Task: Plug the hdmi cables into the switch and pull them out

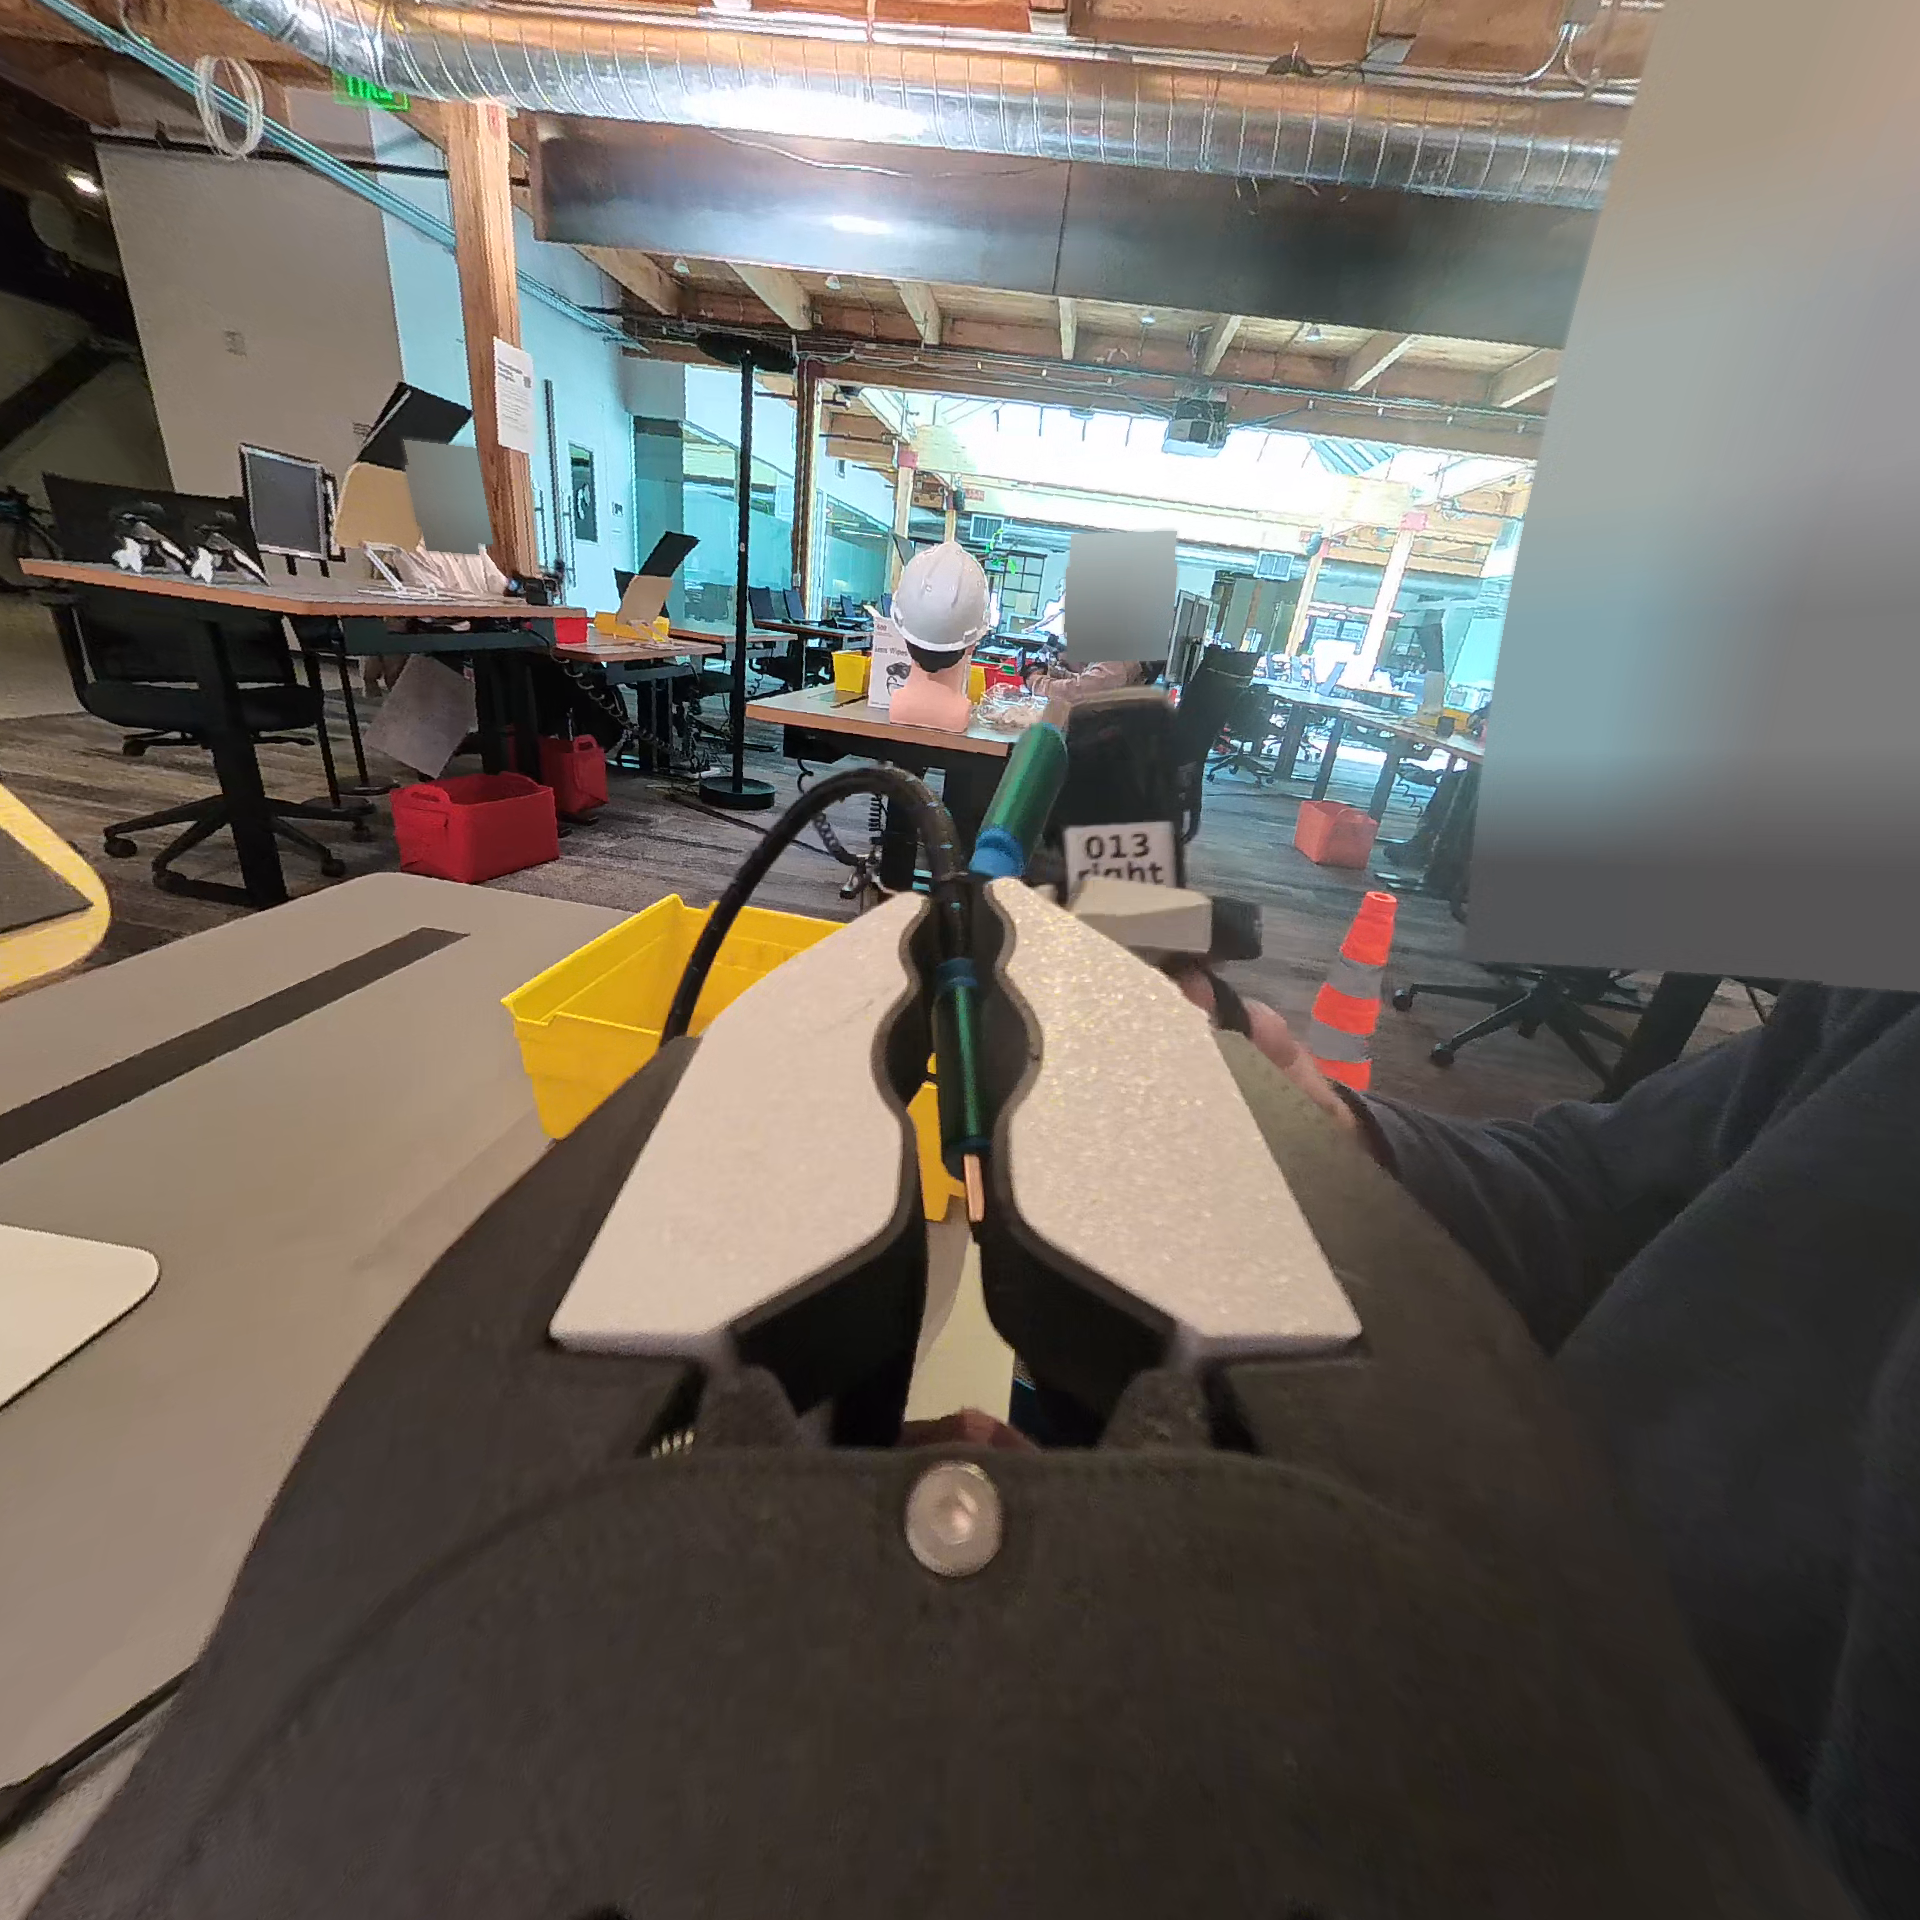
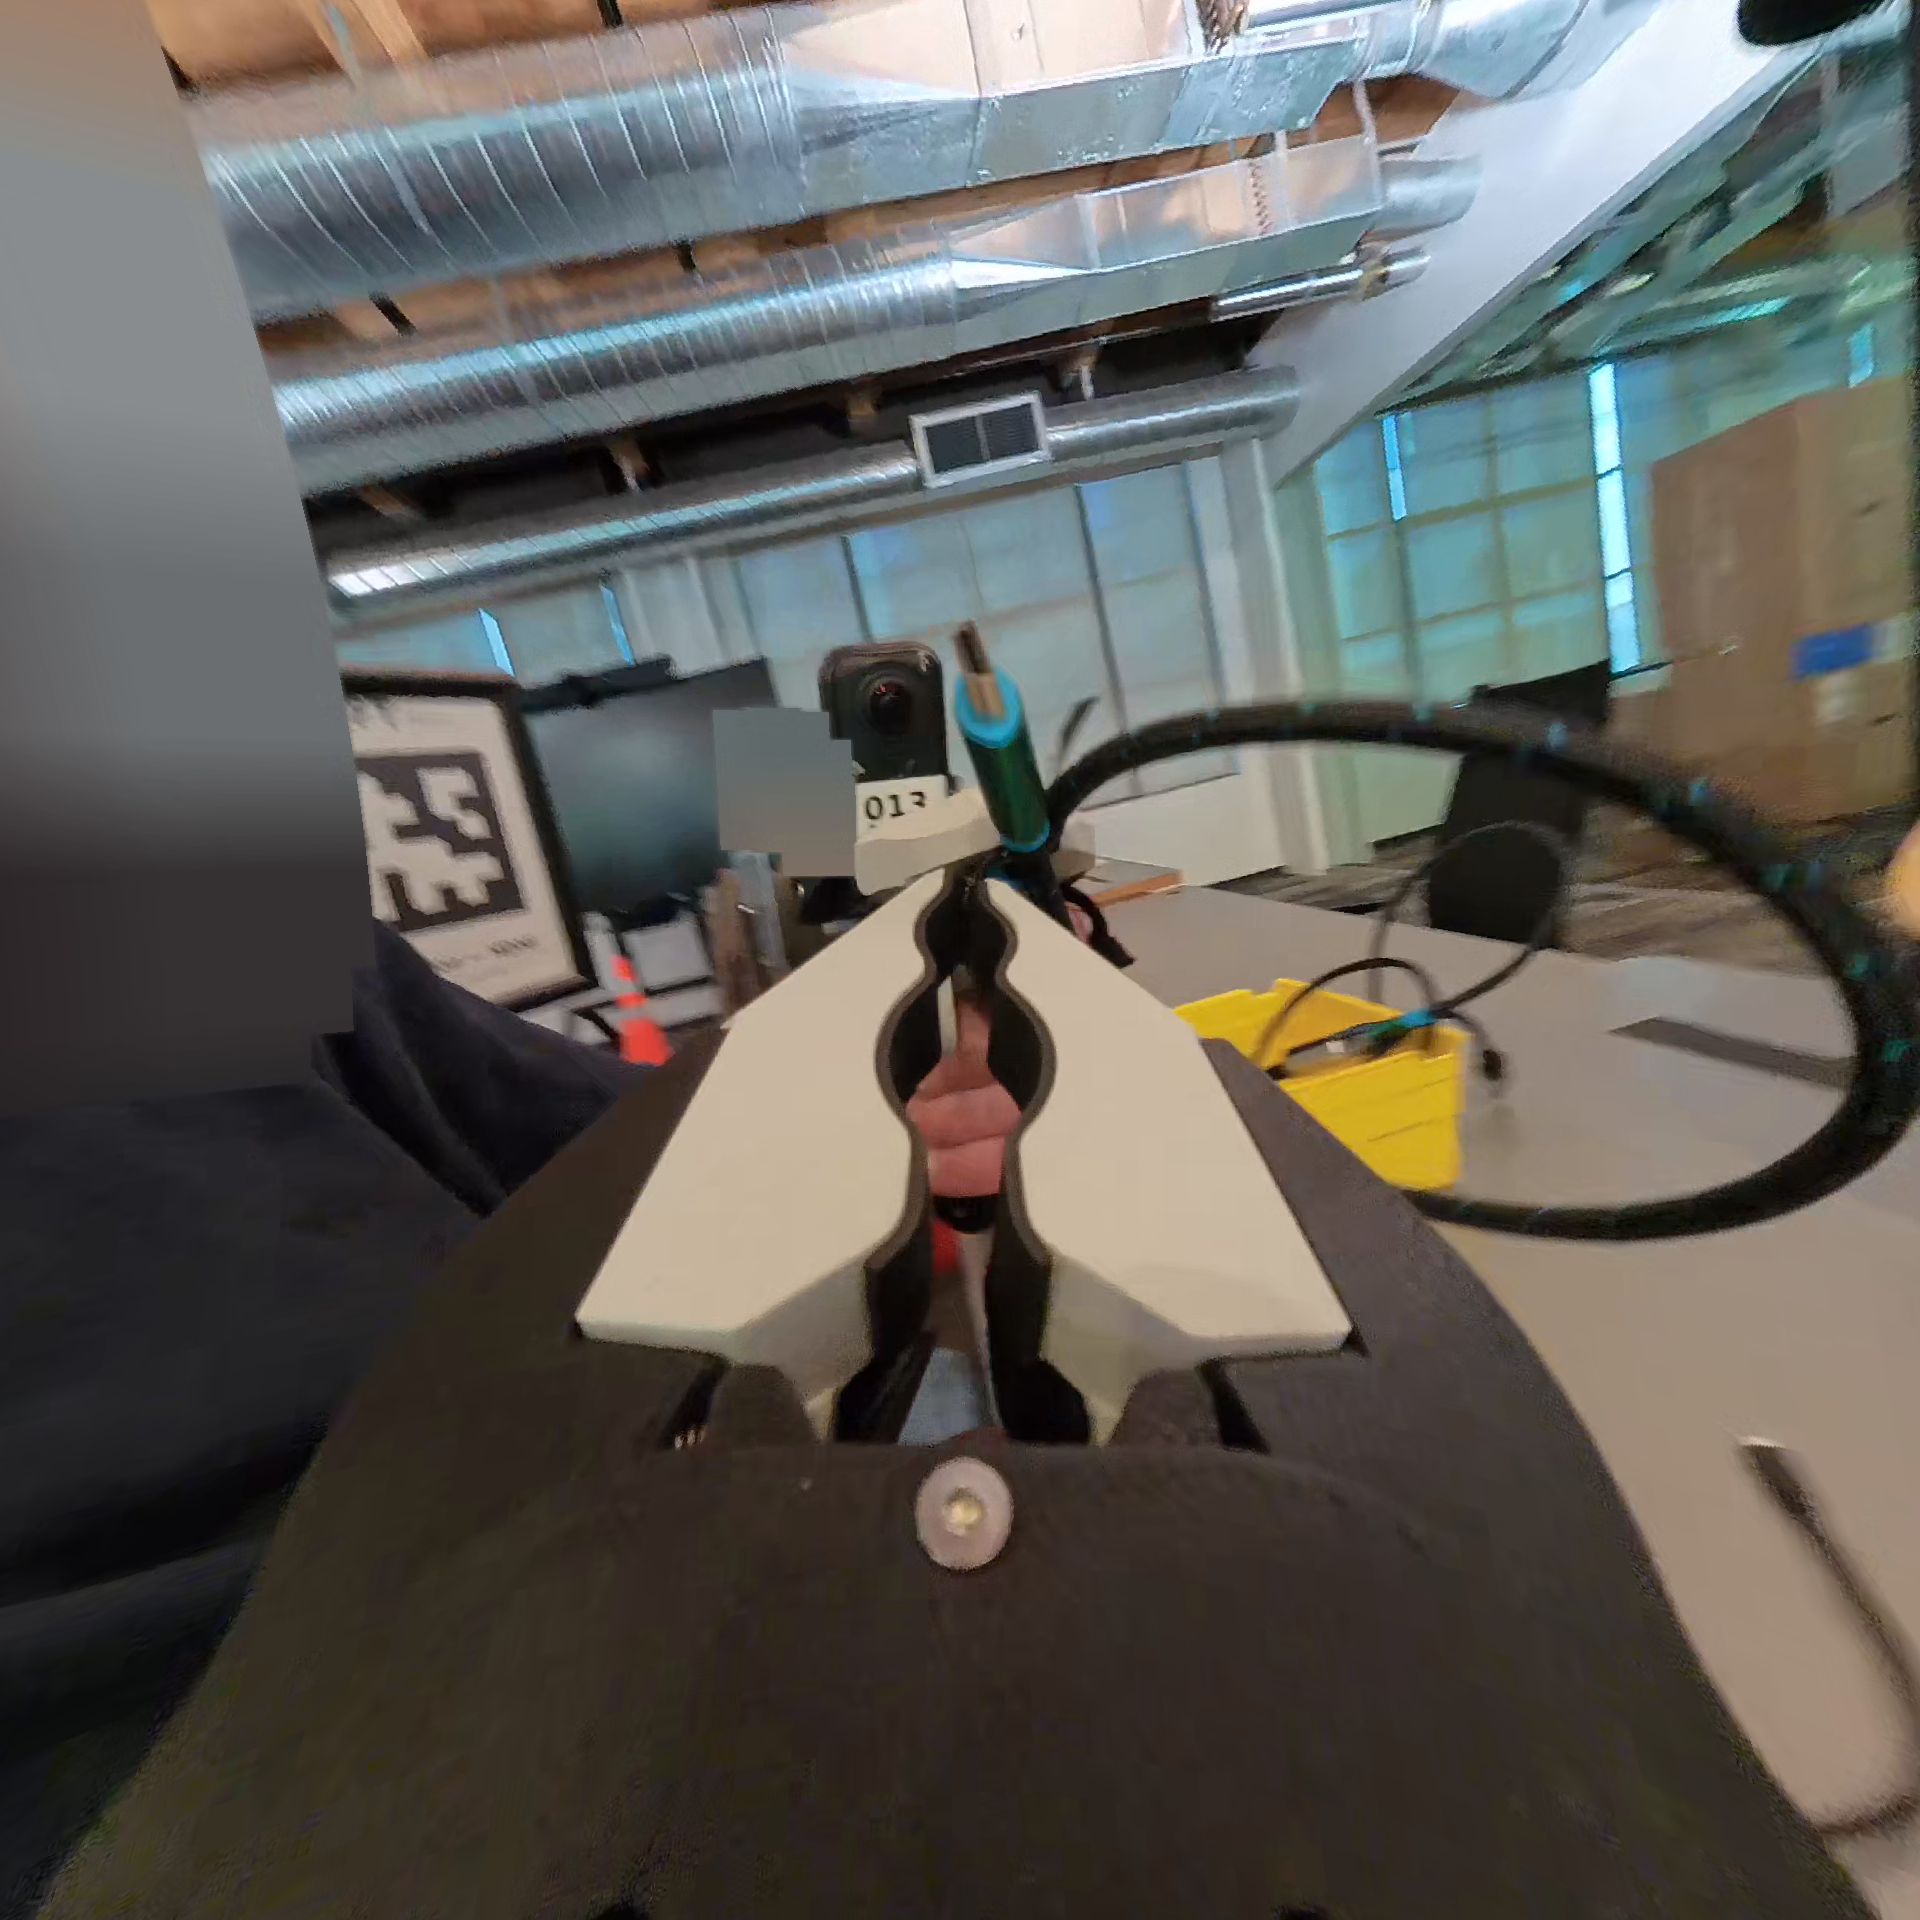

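Observation:
My left gripper (image 1: 951, 909) is shut on a green HDMI plug (image 1: 961, 1070). The plug lies between the fingers with its gold tip towards the camera. Its black cable (image 1: 748, 883) arcs up from the fingertips and drops left behind the yellow bin (image 1: 613, 997). My right gripper (image 2: 964, 883) faces the left one tip to tip and is shut at the lower end of a second green plug (image 2: 1003, 774). That plug stands upright with its metal tip up and also shows in the left wrist view (image 1: 1023, 795). Its braided cable (image 2: 1403, 715) loops wide to the right. No switch shows in either view.
The grey table (image 1: 260, 1143) lies under and to the left of the grippers. The yellow bin (image 2: 1382, 1122) on it holds more cables. A person's dark sleeve (image 1: 1662, 1195) is at the right. An orange cone (image 1: 1351, 987) and red bins (image 1: 473, 826) stand on the floor beyond. The grippers are tip to tip, or close to it.

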The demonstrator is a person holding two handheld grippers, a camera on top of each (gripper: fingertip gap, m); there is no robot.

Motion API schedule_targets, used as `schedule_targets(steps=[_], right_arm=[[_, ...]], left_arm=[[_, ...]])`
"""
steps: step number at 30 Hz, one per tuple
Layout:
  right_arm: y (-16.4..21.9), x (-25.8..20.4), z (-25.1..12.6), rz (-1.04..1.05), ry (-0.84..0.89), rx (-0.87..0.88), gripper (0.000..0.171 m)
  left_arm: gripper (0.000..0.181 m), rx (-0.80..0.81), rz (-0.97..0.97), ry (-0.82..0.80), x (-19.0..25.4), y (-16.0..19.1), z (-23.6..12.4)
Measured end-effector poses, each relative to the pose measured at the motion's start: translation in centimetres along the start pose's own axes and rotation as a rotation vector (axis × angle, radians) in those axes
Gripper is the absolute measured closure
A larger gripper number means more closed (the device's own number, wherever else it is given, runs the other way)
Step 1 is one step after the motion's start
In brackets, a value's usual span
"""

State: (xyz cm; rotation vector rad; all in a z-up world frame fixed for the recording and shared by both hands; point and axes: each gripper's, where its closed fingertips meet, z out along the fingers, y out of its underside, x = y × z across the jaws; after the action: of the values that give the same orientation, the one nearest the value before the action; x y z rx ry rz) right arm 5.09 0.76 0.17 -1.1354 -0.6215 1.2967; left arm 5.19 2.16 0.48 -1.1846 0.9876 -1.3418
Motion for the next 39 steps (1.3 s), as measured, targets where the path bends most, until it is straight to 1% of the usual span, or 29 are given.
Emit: schedule_targets(steps=[3,7,9,11,14,18,20,23,26,28,30,32,35,37,39], right_arm=[[-0.1,-0.1,0.0,-0.268,0.121,-0.087,0.171],[0.3,0.1,0.3,-0.75,0.31,-0.302,0.171],[0.6,0.7,0.1,-1.061,0.41,-0.46,0.171],[0.7,0.9,0.1,-1.33,0.473,-0.607,0.171],[1.3,1.5,0.2,-1.647,0.491,-0.812,0.171],[1.7,1.9,0.1,-1.833,0.421,-0.938,0.171],[1.8,2.0,0.1,-1.797,0.38,-0.919,0.171],[0.9,2.0,-0.1,-1.447,0.392,-0.786,0.171],[0.8,1.2,0.1,-1.097,0.357,-0.634,0.166],[0.9,1.3,0.1,-0.896,0.344,-0.559,0.164],[1.0,1.2,0.2,-0.689,0.295,-0.471,0.166],[0.8,1.7,0.0,-0.531,0.276,-0.405,0.165],[0.5,1.3,-0.1,-0.427,0.226,-0.323,0.171],[0.9,1.6,-0.1,-0.43,0.233,-0.345,0.171],[0.9,1.2,0.1,-0.407,0.207,-0.324,0.171]], left_arm=[[0.176,-0.012,-0.016,-0.002,-0.1,0.3,0.1],[0.176,-0.023,-0.062,0.0,-0.2,0.5,0.2],[0.176,-0.042,-0.084,-0.016,-0.6,0.8,0.3],[0.177,-0.049,-0.111,-0.018,-0.9,1.0,0.3],[0.177,-0.077,-0.144,-0.034,-1.4,1.6,0.3],[0.177,-0.103,-0.192,-0.049,-1.8,2.1,0.4],[0.176,-0.097,-0.159,-0.064,-1.9,2.0,0.3],[0.177,-0.081,-0.1,-0.089,-2.1,1.5,0.1],[0.177,-0.066,-0.045,-0.11,-2.3,1.1,-0.1],[0.177,-0.05,-0.027,-0.101,-2.1,0.8,-0.2],[0.177,-0.062,0.01,-0.109,-1.9,1.0,-0.1],[0.177,-0.06,0.039,-0.102,-1.5,0.9,0.0],[0.177,-0.061,0.069,-0.101,-1.2,0.7,0.1],[0.176,-0.058,0.069,-0.1,-1.2,0.6,0.0],[0.176,-0.06,0.071,-0.098,-1.2,0.7,0.1]])
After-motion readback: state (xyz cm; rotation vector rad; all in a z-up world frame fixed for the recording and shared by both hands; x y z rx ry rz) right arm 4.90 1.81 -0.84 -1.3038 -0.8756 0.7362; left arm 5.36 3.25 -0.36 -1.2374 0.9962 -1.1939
